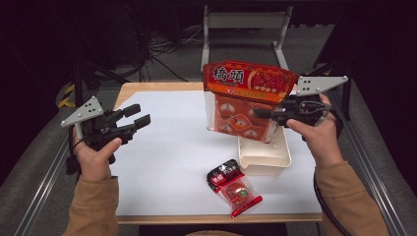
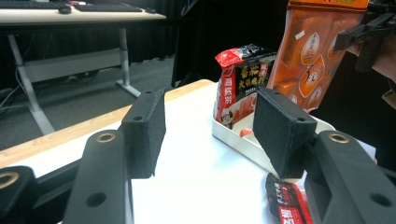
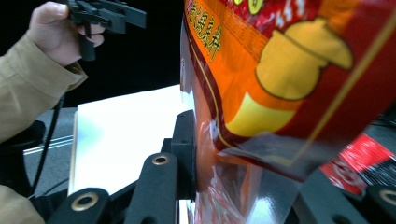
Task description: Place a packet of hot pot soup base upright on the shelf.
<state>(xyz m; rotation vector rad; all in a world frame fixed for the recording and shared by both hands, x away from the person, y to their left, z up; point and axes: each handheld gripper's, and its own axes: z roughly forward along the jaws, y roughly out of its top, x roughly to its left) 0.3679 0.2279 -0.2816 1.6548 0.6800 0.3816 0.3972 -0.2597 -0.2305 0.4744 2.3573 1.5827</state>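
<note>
right tool (image 1: 261, 113) clamping orange snack bag (image 1: 246, 101) above white tray (image 1: 265, 157)

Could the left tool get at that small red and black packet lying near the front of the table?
Probably yes. The left tool stands open and holds nothing, and bare white table lies between it and the small packet. The bin sits beyond the packet, not in the way.

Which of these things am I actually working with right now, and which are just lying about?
In the job:
- orange snack bag, clamped in the right tool, held above the tray
- white tray
- red-black packet standing in the tray

Lying about:
- small red packet on the white sheet, near the front edge
- left tool, open, holding nothing
</note>
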